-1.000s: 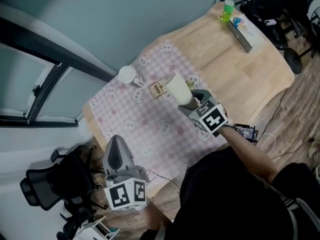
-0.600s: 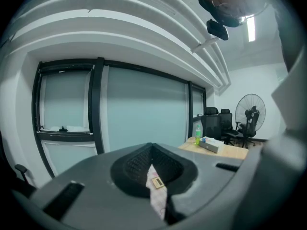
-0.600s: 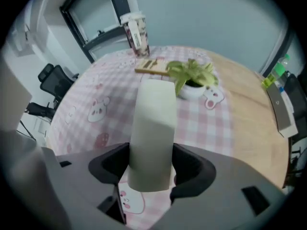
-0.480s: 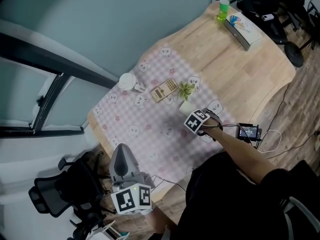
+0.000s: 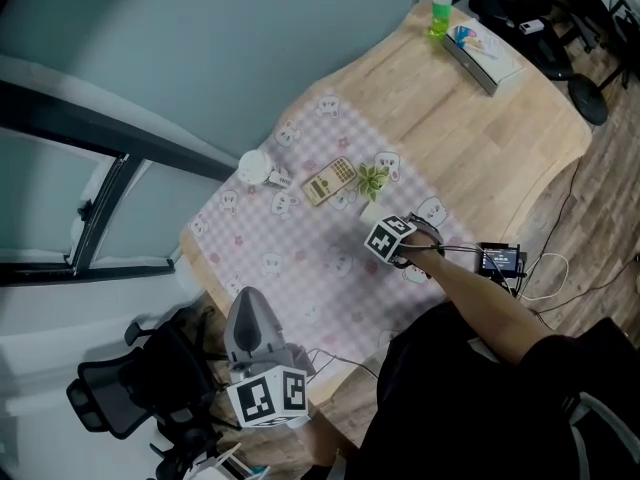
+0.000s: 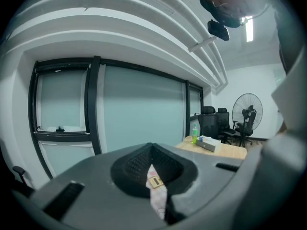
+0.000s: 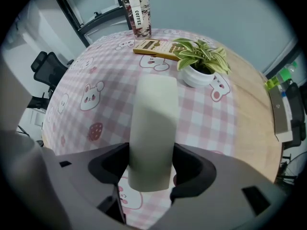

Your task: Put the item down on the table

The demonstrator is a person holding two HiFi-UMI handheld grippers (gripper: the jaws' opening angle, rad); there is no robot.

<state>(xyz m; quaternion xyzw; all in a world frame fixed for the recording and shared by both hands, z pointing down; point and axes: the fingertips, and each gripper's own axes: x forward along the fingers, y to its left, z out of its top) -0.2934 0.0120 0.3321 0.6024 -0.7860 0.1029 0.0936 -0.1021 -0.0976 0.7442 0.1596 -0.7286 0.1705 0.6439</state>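
Right gripper (image 7: 149, 166) clamped on a pale cream cylinder (image 7: 152, 121). The cylinder's long axis runs along the jaws, far end pointing to 12 o'clock. It sits low over the pink checked tablecloth (image 7: 91, 75); contact with the cloth not discernible. Green plant in white pot (image 7: 201, 63) at 1 o'clock of the far end. Left gripper (image 6: 154, 178): jaws together, nothing between them. One second ago the cylinder was raised, tilted and plain in the head view. Now the head view hides it beneath the right gripper; only the right gripper view shows it.
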